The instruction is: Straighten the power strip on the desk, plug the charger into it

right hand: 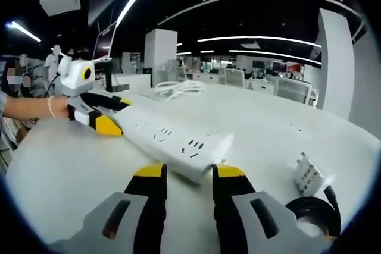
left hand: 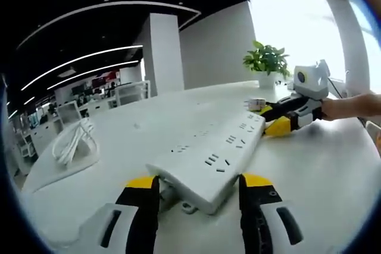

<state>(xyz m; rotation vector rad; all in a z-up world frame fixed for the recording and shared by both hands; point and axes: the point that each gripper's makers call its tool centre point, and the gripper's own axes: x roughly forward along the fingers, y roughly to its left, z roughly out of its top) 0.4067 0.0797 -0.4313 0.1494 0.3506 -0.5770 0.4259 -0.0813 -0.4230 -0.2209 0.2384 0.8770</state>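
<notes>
A: where's the power strip (left hand: 215, 156)?
B: flat on the white tabletop (left hand: 309, 171), long white bar. In the left gripper view it runs diagonally, from between the jaws at bottom up toward the right gripper (left hand: 277, 121) at its far end

A: left gripper (left hand: 199, 197) state?
B: jaws on either side of the strip's near end, yellow pads right up against its sides. Looks like it's grasping that end. The strip's cable leaves that same end, under the jaws

A: and the right one?
B: right gripper view: right gripper (right hand: 189, 178) sits at the other end of the power strip (right hand: 172, 141), jaws close together with the end corner just ahead of the tips. Can't tell if it's pinching the strip or only butted against it. In the same view the left gripper (right hand: 113, 114) is at the far end, held by a person's hand (right hand: 56, 108)

A: charger?
B: charger (right hand: 309, 176) lies loose on the tabletop (right hand: 65, 171) to the right of the right jaws, apart from the strip, prongs showing. In the left gripper view the charger (left hand: 255, 104) is just beyond the right gripper, in front of a potted plant (left hand: 266, 63)

A: anything else on there?
B: coiled white cable (left hand: 74, 141) off to the left of the strip, well apart; coil of black cable (right hand: 309, 215) near the charger
</notes>
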